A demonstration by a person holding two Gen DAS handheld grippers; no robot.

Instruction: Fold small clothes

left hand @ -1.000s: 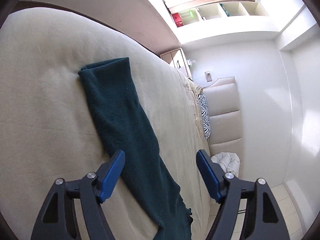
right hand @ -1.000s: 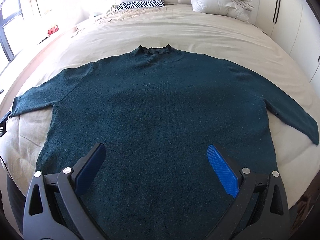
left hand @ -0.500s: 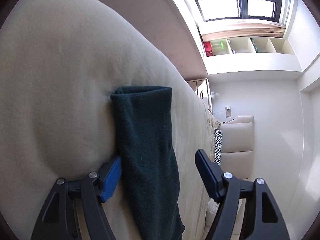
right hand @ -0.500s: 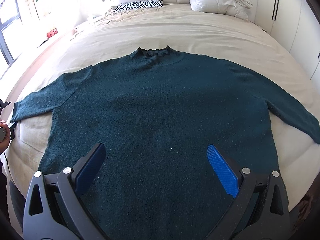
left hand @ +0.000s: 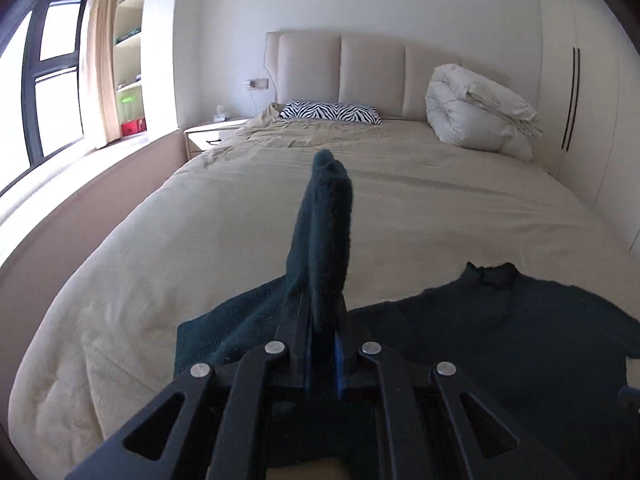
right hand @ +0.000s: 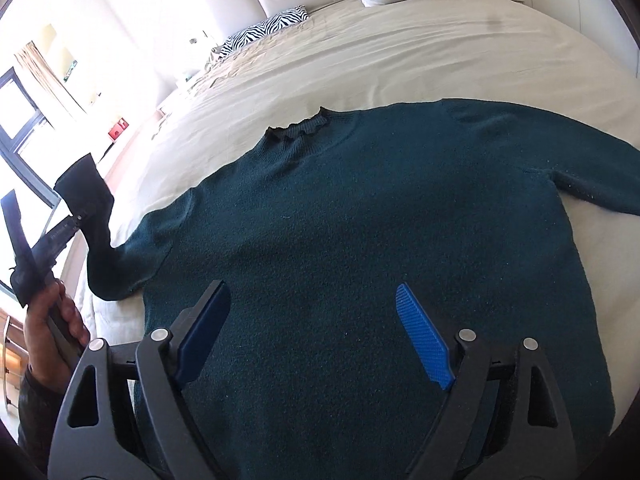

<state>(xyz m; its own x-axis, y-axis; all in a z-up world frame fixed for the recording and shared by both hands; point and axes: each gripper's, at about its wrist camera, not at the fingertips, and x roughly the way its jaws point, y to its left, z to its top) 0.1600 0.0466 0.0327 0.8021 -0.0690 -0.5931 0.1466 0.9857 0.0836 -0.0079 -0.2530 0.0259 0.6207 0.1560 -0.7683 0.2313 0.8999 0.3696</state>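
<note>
The left tool (left hand: 322, 334) pinches the raised sleeve (left hand: 326, 232); carry it across the sweater (right hand: 380, 240) toward frame centre. The right tool (right hand: 312, 336) hovers spread; press the body flat.

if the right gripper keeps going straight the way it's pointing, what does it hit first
Most likely the front of the dark green sweater spread on the bed; the open right gripper points down onto it, though the depth is unclear.

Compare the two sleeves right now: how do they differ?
The left sleeve is lifted off the bed, its cuff sticking up; the right sleeve lies flat on it. The left sleeve is pinched in the shut left gripper; the right sleeve is untouched, the right gripper open over the body. Both belong to one dark green sweater.
</note>
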